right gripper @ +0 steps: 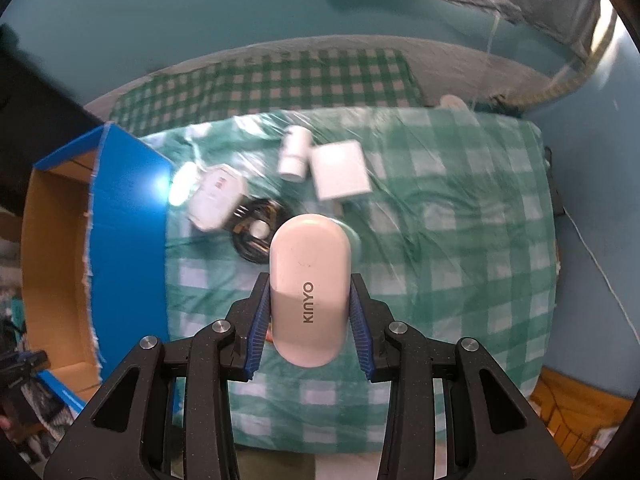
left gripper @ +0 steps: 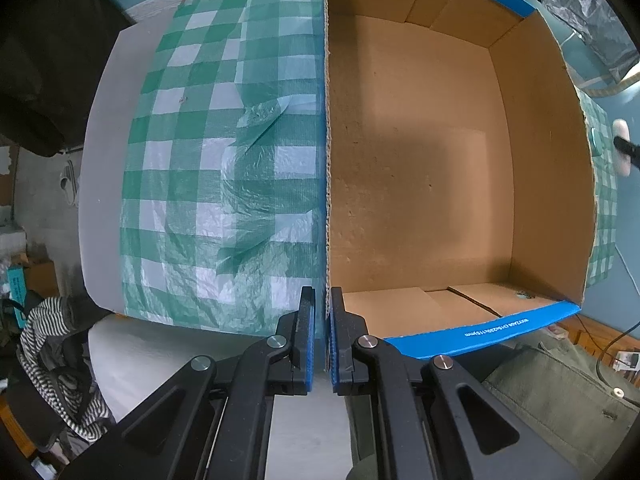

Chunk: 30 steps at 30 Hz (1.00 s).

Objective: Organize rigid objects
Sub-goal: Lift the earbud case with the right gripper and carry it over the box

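A brown cardboard box (left gripper: 540, 160) with blue outer sides stands open and empty on a green-and-white checked cloth (left gripper: 220, 160). My left gripper (left gripper: 322, 290) points down and is shut on the box's left wall, one pad on each side of the edge. In the right wrist view my right gripper (right gripper: 309, 276) is shut on a white pill-shaped device (right gripper: 310, 248) marked KINYO, held above the cloth. The box (right gripper: 128, 232) lies to its left.
On the cloth beyond the held device lie a white cylinder (right gripper: 295, 154), a flat white square box (right gripper: 341, 170), a white adapter (right gripper: 216, 196) and a coiled black cable (right gripper: 256, 236). Striped fabric (left gripper: 60, 360) lies off the table at lower left.
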Available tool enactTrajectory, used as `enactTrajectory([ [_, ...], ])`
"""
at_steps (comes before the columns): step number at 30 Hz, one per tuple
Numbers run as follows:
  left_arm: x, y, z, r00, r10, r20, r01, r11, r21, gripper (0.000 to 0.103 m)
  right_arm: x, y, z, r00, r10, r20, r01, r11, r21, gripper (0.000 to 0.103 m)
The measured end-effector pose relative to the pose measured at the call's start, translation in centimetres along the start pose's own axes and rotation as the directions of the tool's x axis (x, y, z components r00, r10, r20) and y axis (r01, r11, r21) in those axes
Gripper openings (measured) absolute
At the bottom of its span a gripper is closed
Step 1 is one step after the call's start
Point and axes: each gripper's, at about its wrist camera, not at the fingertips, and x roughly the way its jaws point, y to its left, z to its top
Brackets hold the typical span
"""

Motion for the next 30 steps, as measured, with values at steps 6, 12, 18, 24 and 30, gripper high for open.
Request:
enactTrajectory([
  [6, 0.1, -0.2, 0.0, 1.000, 0.004, 0.002, -0.004, 1.000, 0.003, 0.006, -0.5, 3.0, 1.5, 0.999, 0.030, 0.020, -0.029, 0.998, -0.047, 0.036],
  [12, 0.0, -0.4, -0.2, 1.000, 0.002, 0.001, -0.002, 1.000, 0.009, 0.006, -0.6, 6.4, 3.0, 0.998, 0.055, 0.030, -0.052, 0.993, -0.107, 0.036],
  [18, 0.0, -0.4, -0.1, 1.000, 0.000, 0.000, 0.000, 1.000, 0.007, 0.006, -0.9, 10.1, 4.2, 0.996, 0.076, 0.048, -0.067, 0.983, -0.170, 0.036],
  [24, 0.0, -0.3, -0.2, 1.000, -0.002, 0.003, 0.002, 1.000, 0.000, 0.006, -0.9, 12.8, 4.8, 0.994, 0.097, 0.053, -0.083, 0.972, -0.219, 0.036],
  [30, 0.1, -0.2, -0.4, 1.000, -0.008, 0.002, 0.008, 1.000, -0.005, 0.006, -0.8, 15.2, 5.1, 0.993, 0.113, 0.047, -0.096, 0.959, -0.268, 0.036],
])
